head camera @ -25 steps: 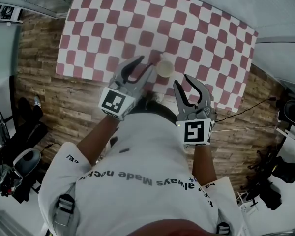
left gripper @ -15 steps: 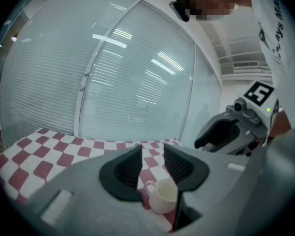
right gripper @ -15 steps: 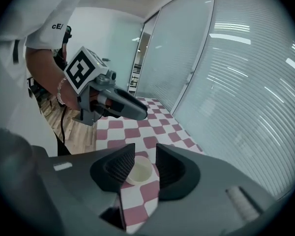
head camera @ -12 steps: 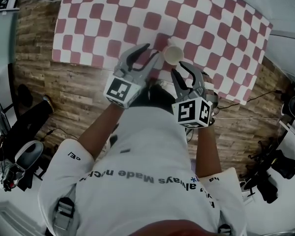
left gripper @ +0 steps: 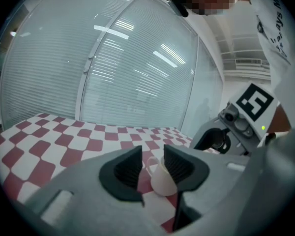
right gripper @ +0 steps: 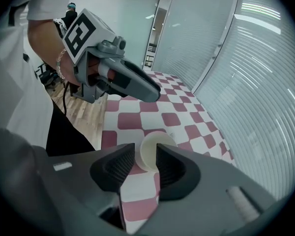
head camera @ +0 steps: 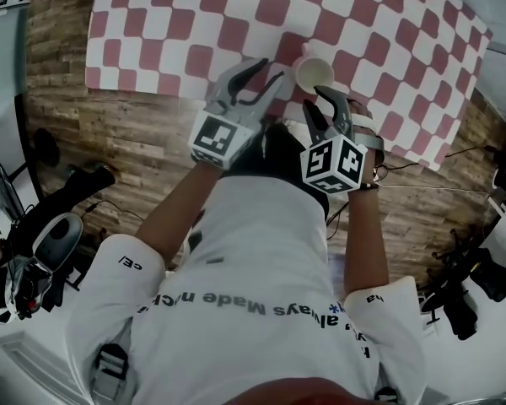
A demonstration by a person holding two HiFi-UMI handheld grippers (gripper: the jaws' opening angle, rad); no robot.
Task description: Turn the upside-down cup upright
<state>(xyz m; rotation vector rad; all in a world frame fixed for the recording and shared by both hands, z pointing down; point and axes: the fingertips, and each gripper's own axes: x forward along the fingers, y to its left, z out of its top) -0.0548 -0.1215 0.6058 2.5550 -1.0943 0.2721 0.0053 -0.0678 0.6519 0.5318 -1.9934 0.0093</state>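
- Item 1, cup [head camera: 313, 74]: cream, with a handle, standing on the checked tablecloth [head camera: 194, 24] near its edge. It sits just ahead of the right gripper's tips, and ahead of the left gripper and off to its right. A plain round face is turned upward; we judge this to be the base, so the cup is not yet righted.
- Item 2, right gripper [right gripper: 146, 154]: pitched steeply down over the cup. The jaws stand at a narrow gap and hold nothing. The cup's round face shows in that gap, beyond the pads and touching neither of them. We read this placement as lining up for a pinch on the cup's wall, since a side grip leaves the wrist free to roll the cup over.
- Item 3, left gripper [left gripper: 152, 156]: lying nearly level beside the right one. The jaws are at their narrowest and hold nothing. The cup and its handle show past the pads, well ahead of them. We judge this tool is parked close by as a spare, not as a 2nd grip.
- Item 4, risk: the narrow gap looks tight for the cup's width; we would widen it before descending.
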